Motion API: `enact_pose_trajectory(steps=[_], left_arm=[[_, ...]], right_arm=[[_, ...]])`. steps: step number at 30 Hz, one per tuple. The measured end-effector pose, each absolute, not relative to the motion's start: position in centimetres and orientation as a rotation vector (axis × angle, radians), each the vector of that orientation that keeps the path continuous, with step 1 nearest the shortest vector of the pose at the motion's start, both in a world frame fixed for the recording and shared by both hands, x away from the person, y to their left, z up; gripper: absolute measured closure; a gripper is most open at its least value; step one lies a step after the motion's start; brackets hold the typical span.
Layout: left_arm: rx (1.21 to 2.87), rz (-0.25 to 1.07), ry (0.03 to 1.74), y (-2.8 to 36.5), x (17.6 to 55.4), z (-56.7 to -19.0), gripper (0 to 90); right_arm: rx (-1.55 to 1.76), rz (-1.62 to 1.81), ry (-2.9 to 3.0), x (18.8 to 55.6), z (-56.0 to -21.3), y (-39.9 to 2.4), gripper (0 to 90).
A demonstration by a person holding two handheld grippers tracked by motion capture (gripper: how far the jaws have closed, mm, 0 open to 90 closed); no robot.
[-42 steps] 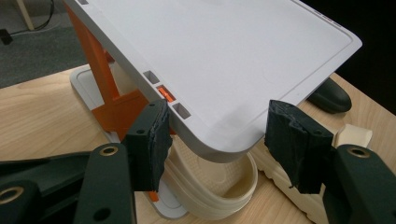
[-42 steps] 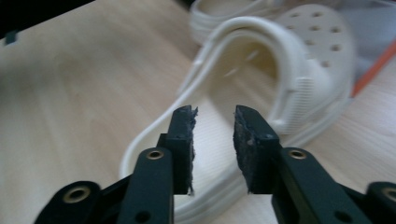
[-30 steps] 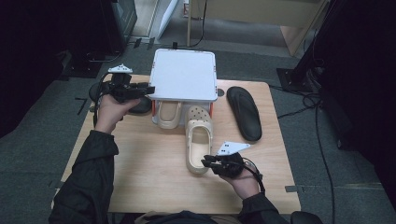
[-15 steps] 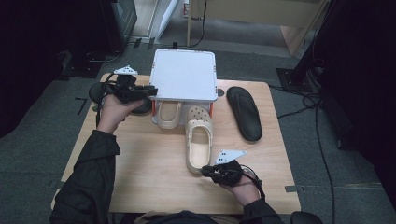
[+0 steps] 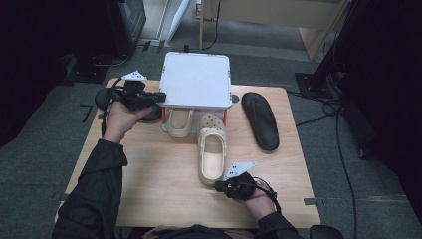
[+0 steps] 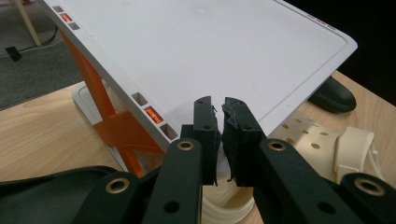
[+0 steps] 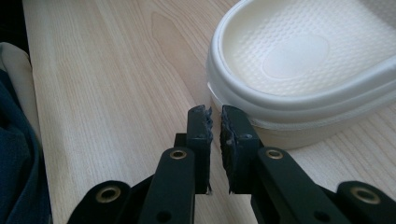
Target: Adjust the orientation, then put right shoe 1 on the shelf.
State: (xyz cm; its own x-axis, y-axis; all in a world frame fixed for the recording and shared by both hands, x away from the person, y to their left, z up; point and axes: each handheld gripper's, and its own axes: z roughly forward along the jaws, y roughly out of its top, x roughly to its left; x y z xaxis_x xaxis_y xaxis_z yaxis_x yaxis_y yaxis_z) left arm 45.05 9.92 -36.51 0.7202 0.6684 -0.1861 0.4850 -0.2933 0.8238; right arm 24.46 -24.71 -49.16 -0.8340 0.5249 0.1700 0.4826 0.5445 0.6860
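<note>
Jaws just closed on both: left hand-held gripper (image 6: 219, 123) pressed together, empty, beside white orange-legged shoe rack (image 5: 196, 79) upper centre; right hand-held gripper (image 7: 215, 126) pressed together, empty, sunk to heel of cream foam clog (image 5: 212, 154) mid-frame on worktop (image 5: 149, 184); likely push, not pinch

Jaws: almost together, just been closing, nothing between.
Gripper (image 7: 215, 122): at clog's (image 7: 308, 65) heel.
Surface: table (image 7: 107, 93).
</note>
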Motion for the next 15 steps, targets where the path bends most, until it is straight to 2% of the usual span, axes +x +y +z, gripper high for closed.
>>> enact_pose_trajectory(steps=[15], left_arm=[[1.957, 0.233, 0.877, 9.74, 45.03, -36.56, 86.5]], right_arm=[[0.861, 1.133, 2.706, 23.94, -49.92, -23.75, 82.9]])
